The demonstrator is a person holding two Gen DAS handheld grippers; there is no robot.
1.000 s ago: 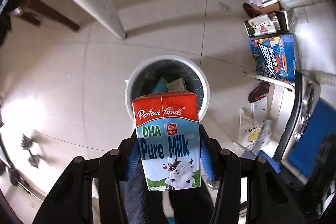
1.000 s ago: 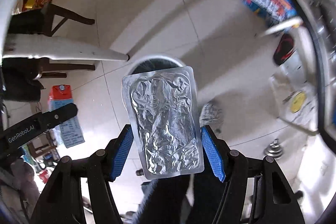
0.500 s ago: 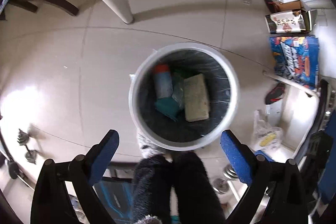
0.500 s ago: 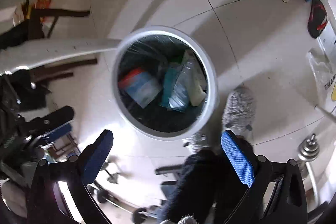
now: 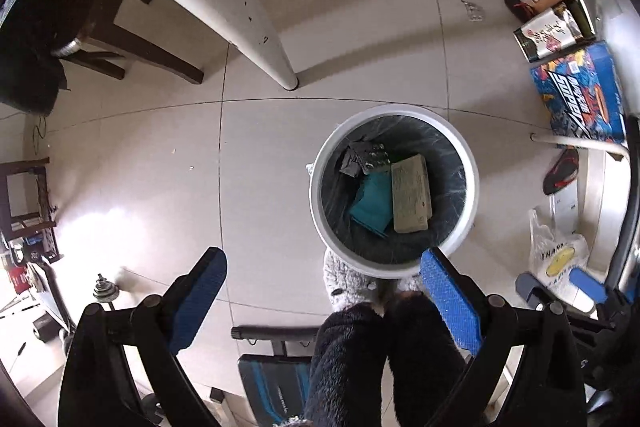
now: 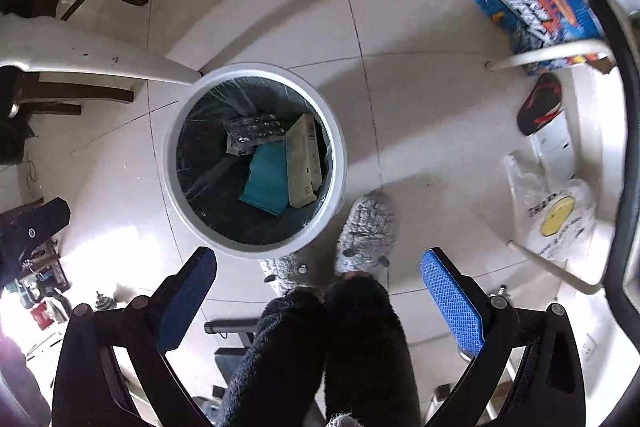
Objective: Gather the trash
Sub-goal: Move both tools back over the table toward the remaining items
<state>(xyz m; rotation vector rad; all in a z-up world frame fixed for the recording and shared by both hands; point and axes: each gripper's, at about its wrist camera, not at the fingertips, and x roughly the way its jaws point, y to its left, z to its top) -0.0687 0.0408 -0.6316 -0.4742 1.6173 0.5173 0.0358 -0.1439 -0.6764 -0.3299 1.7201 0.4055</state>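
A round white trash bin [image 5: 316, 203] with a dark liner stands on the tiled floor; it also shows in the right wrist view [image 6: 340, 163]. Inside lie a beige carton [image 5: 410, 193], a teal packet [image 5: 372, 205] and a silver foil blister pack [image 6: 254, 131]. My left gripper [image 5: 322, 293] is open and empty, high above the bin's near rim. My right gripper [image 6: 318, 293] is open and empty, above the floor just in front of the bin. The milk carton is not visible.
A white table leg [image 5: 256, 27] and a dark wooden chair [image 5: 132, 47] stand beyond the bin. Boxes [image 5: 580, 95], a slipper [image 5: 560, 171] and a plastic bag [image 5: 556, 259] lie at the right. The person's legs and grey slippers [image 6: 366, 231] are beside the bin.
One second ago the left gripper held the milk carton and the right held the foil pack. Both opened, the items dropped into the bin, and both grippers have since drawn back from it.
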